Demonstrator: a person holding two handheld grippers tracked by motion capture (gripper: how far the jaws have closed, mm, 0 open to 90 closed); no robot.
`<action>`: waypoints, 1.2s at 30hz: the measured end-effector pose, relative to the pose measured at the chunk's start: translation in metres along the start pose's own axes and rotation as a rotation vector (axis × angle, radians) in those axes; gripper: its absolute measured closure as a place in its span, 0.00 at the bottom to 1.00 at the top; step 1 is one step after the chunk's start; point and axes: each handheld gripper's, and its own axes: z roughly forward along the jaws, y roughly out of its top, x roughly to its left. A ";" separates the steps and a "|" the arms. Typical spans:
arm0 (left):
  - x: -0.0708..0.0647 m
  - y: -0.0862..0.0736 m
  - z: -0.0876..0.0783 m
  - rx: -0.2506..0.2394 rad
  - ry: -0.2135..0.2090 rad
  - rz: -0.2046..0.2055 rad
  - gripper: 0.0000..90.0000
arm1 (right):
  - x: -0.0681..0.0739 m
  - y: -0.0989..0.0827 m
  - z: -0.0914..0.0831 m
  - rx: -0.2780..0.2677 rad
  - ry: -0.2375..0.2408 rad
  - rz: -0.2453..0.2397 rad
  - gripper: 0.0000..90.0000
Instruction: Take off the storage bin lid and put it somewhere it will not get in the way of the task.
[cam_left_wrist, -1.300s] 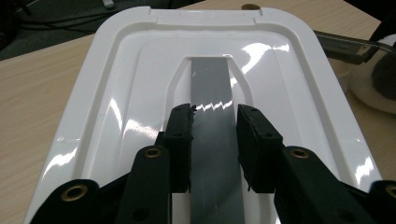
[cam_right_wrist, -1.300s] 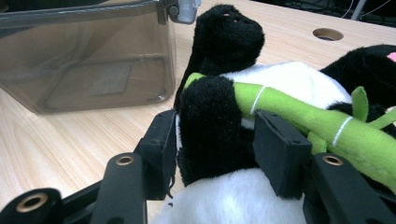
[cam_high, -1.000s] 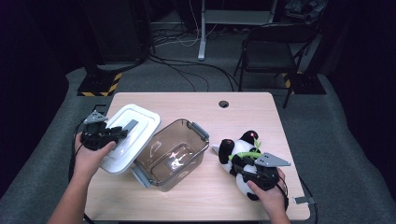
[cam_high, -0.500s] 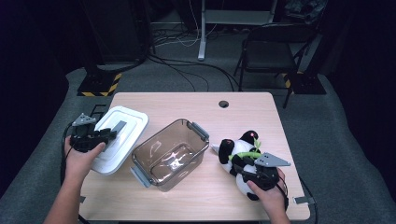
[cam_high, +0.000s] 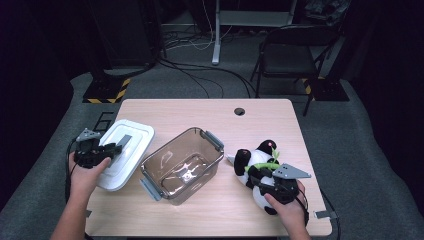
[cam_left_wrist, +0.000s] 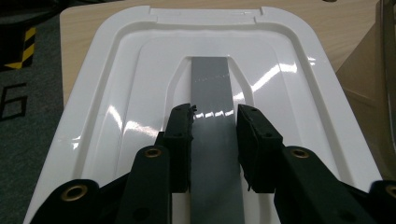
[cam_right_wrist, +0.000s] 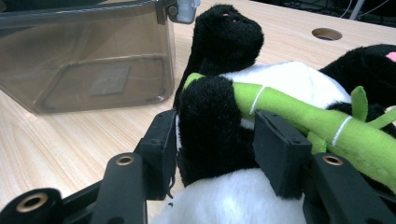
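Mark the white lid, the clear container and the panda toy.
white lid (cam_high: 137, 135), high view, on its far right corner.
clear container (cam_high: 182, 167), high view, on its floor.
panda toy (cam_right_wrist: 275, 77), right gripper view, on its white belly.

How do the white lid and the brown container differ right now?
The white lid is opaque, flat and shallow, with a grey handle strip; the brown container is see-through, deep and open-topped. The lid sits at the table's left edge with the left gripper closed on its handle; the container stands mid-table, touched by no gripper. Both are rounded rectangles resting on the table.
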 end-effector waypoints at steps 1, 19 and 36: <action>0.001 -0.002 0.001 0.004 -0.001 -0.004 0.74 | 0.000 0.000 0.000 0.001 0.000 -0.001 0.55; 0.011 -0.036 0.025 0.014 0.020 -0.026 0.74 | 0.000 0.000 0.000 0.000 -0.002 -0.003 0.55; 0.016 -0.058 0.046 0.050 0.036 -0.054 0.74 | 0.000 0.000 0.000 0.001 0.000 -0.008 0.55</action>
